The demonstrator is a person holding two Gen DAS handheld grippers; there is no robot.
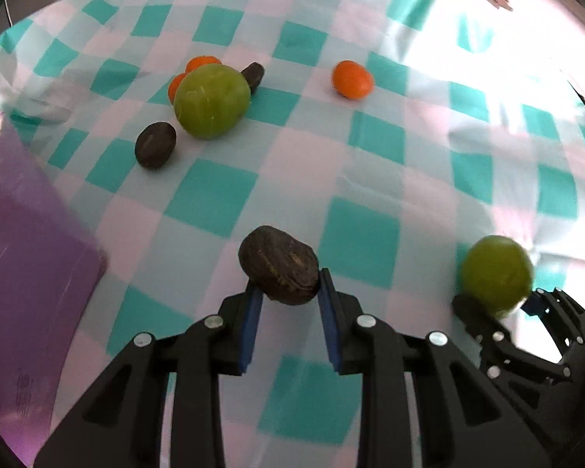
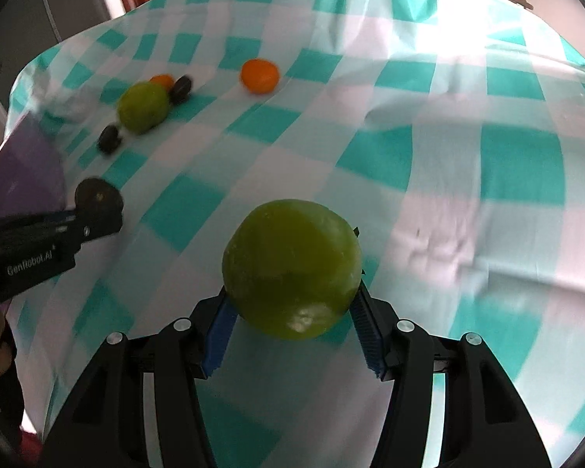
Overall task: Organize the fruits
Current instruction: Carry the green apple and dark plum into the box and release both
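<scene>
Left claw (image 1: 288, 292) pinches a wrinkled dark-brown fruit (image 1: 279, 270); right claw (image 2: 292, 312) pinches a round green fruit (image 2: 291, 269). Keep both grips firm, carrying each toward matching fruits.

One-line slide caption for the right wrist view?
Right tongs grip a green fruit above the checked cloth.
</scene>
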